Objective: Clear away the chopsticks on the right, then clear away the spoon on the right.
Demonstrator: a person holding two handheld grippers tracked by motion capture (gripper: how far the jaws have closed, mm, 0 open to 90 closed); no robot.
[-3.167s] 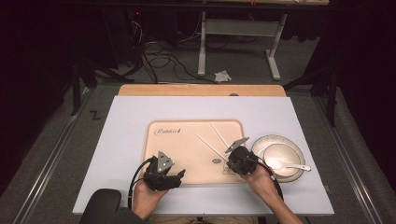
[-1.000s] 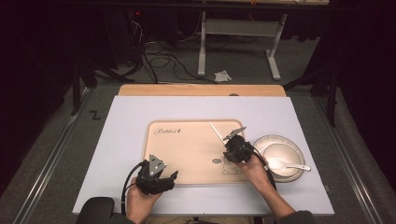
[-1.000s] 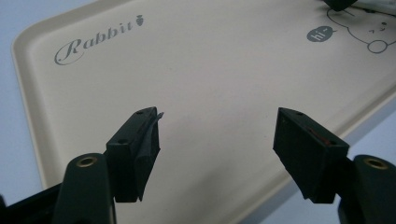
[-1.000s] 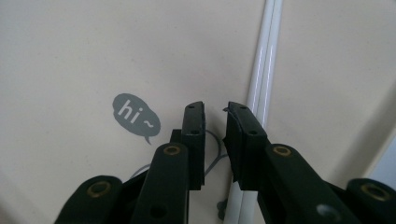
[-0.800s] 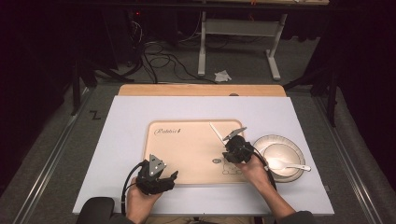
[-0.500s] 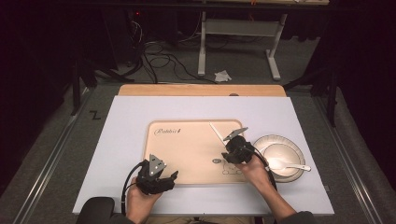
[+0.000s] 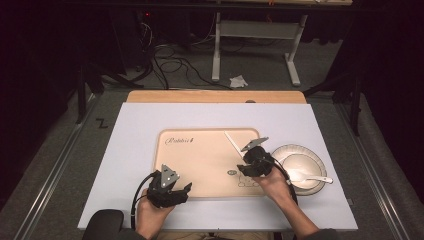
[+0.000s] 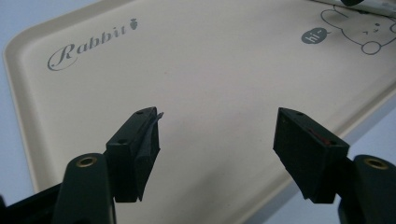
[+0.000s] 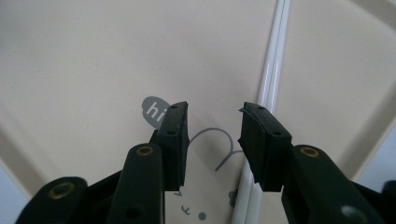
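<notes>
A white table [image 7: 150,125] bears a beige tray [image 7: 200,160] and plate [image 7: 280,152].

My left gripper [image 7: 167,187] is a chunky black body with a grey three-cornered plate on top and a black cable looping off its side, and its two jaws are black blocks with small screw holes, hinged on arms with brass-coloured rivets. My right gripper [image 7: 255,161] is built the same, black with its own grey plate and trailing cable, brass rivets on the arms and ribbed black pads facing each other. My forearms are bare.
</notes>
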